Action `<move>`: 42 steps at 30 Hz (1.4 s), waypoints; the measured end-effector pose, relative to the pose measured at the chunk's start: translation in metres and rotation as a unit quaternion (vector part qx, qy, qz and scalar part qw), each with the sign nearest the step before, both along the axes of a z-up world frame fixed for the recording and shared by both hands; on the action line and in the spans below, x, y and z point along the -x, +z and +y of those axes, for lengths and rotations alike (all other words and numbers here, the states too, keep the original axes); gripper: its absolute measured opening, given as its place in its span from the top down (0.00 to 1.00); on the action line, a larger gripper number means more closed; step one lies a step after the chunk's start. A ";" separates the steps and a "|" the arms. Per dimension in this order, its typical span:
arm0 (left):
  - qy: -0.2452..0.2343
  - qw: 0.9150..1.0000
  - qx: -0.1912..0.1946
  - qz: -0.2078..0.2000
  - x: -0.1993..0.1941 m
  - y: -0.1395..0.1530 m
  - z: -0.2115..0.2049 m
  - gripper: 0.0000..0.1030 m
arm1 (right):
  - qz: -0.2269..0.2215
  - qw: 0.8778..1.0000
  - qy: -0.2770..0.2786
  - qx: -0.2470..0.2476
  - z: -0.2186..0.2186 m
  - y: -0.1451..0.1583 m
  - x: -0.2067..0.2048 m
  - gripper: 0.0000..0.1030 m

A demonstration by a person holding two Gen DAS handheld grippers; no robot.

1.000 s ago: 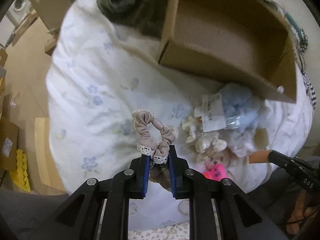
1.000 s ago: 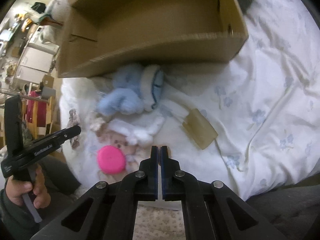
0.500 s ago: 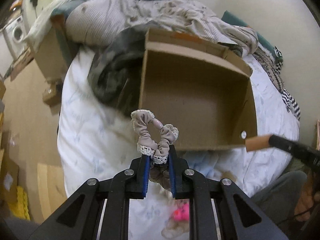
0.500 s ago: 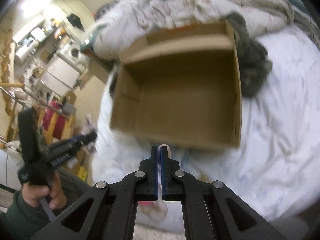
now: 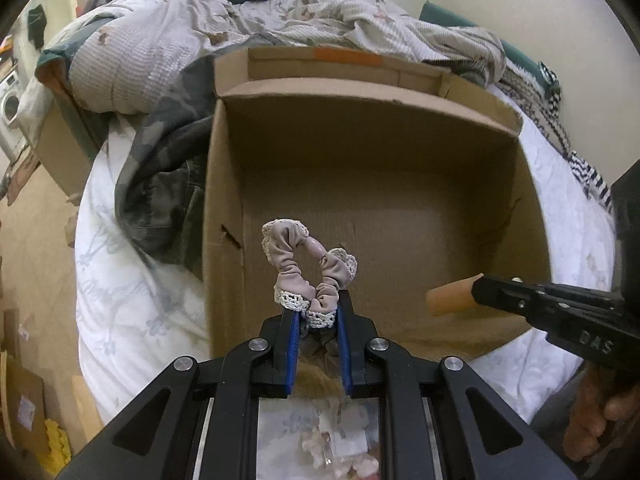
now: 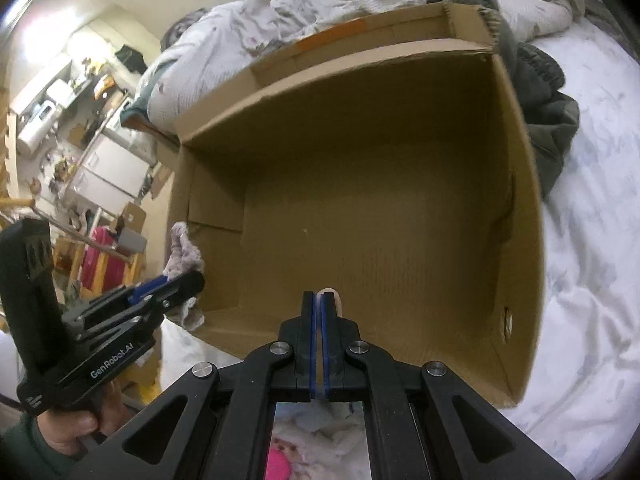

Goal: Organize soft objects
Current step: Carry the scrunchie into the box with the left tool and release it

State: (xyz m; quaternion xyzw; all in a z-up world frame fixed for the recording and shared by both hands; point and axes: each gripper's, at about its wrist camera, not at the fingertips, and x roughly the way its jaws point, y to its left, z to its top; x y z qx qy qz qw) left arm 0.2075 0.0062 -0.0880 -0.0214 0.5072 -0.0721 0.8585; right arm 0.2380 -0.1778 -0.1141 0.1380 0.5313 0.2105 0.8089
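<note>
An open brown cardboard box (image 5: pixel 380 208) sits on the white floral bedsheet (image 5: pixel 132 292) beside a dark camouflage garment (image 5: pixel 160 168). Above its near edge the left gripper (image 5: pixel 316 320) pinches a beige lace-trimmed scrunchie (image 5: pixel 308 268) — the right gripper (image 6: pixel 319 304), level beside it, clamps a thin tan flat piece (image 5: pixel 450 300).

Both wrist views look down, close, into the same open cardboard box (image 5: pixel 380 184).

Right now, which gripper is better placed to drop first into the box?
Left. The left gripper is shut on the scrunchie, already hanging over the open cardboard box. The right gripper pinches a thin tan item nearer the front wall, also over the box, so it could follow.
</note>
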 end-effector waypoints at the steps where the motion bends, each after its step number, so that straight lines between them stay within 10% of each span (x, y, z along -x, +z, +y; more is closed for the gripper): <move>1: 0.001 1.000 -0.003 0.002 -0.003 -0.003 -0.001 0.85 | 0.001 1.000 0.004 -0.001 0.002 -0.001 -0.001 0.96; 26: 0.023 0.999 0.015 0.031 -0.013 -0.019 0.000 0.85 | 0.031 0.996 -0.024 0.077 0.004 -0.030 -0.015 0.94; 28: 0.024 0.999 0.014 0.031 -0.013 -0.019 0.001 0.84 | 0.028 0.996 -0.033 0.075 0.003 -0.027 -0.017 0.87; 32: 0.023 0.999 0.007 0.032 -0.012 -0.020 0.000 0.83 | 0.017 0.997 -0.045 0.064 -0.001 -0.020 -0.016 0.34; 37: 0.018 0.999 0.006 0.032 -0.011 -0.018 -0.004 0.71 | -0.006 0.997 -0.045 0.057 0.000 -0.010 -0.014 0.26; 39: 0.022 0.999 0.008 0.036 -0.011 -0.018 -0.004 0.35 | -0.012 0.997 -0.051 0.053 -0.002 -0.006 -0.013 0.25; 42: 0.033 0.999 0.028 0.026 -0.010 -0.013 0.000 0.30 | -0.024 0.997 -0.059 0.039 -0.006 0.000 -0.012 0.15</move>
